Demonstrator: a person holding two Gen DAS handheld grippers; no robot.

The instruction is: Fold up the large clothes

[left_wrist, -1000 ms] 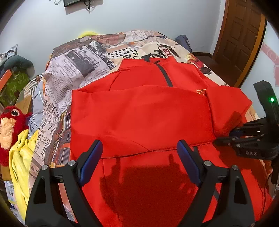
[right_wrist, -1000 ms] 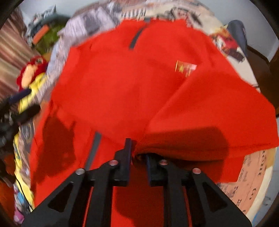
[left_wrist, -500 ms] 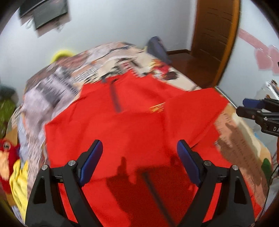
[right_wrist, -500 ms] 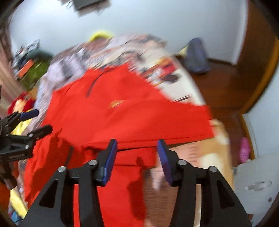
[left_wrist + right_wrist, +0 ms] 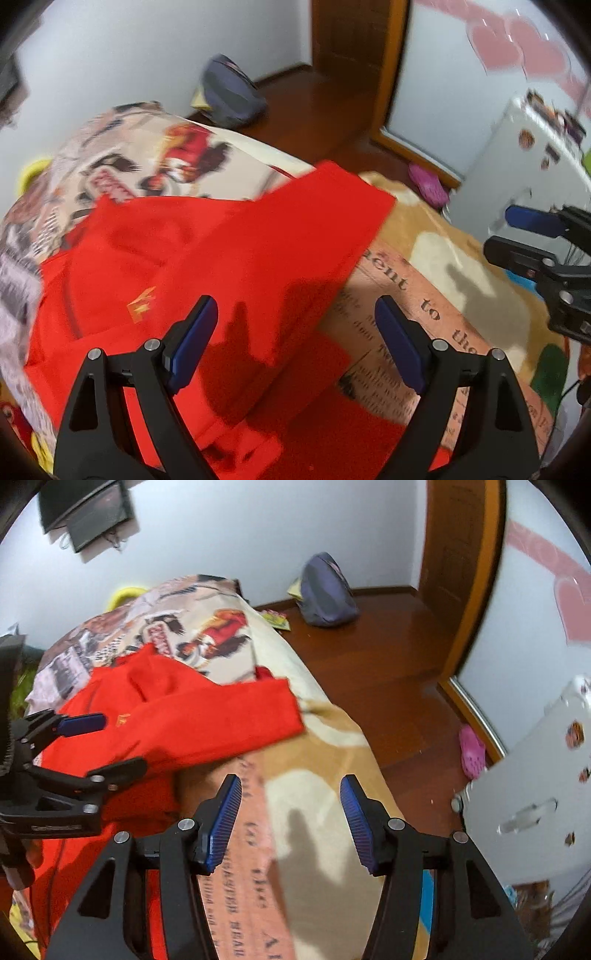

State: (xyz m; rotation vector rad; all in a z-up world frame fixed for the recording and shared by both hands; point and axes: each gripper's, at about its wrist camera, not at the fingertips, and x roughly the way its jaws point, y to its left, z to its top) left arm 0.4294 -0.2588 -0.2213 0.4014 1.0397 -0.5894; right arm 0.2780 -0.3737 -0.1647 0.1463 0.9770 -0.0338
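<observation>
A large red jacket (image 5: pixel 221 266) lies spread on the bed, with one sleeve (image 5: pixel 325 218) laid out to the right. It also shows in the right wrist view (image 5: pixel 192 720). My left gripper (image 5: pixel 295 339) is open and empty, hovering above the jacket's right side. My right gripper (image 5: pixel 291 819) is open and empty above the bedspread, right of the sleeve. The right gripper shows at the right edge of the left wrist view (image 5: pixel 532 236); the left gripper shows at the left of the right wrist view (image 5: pixel 96 742).
The bed carries a newspaper-print bedspread (image 5: pixel 424 291). A wooden floor (image 5: pixel 369 657) lies right of the bed with a purple bag (image 5: pixel 325 590) and a pink slipper (image 5: pixel 471 753). A wooden door (image 5: pixel 458 554), a white cabinet (image 5: pixel 535 786) and a wall screen (image 5: pixel 88 513) stand around.
My right gripper has let go of the red sleeve and opened. Both grippers have swung to the right, toward the bed's right edge. The sleeve now lies flat.
</observation>
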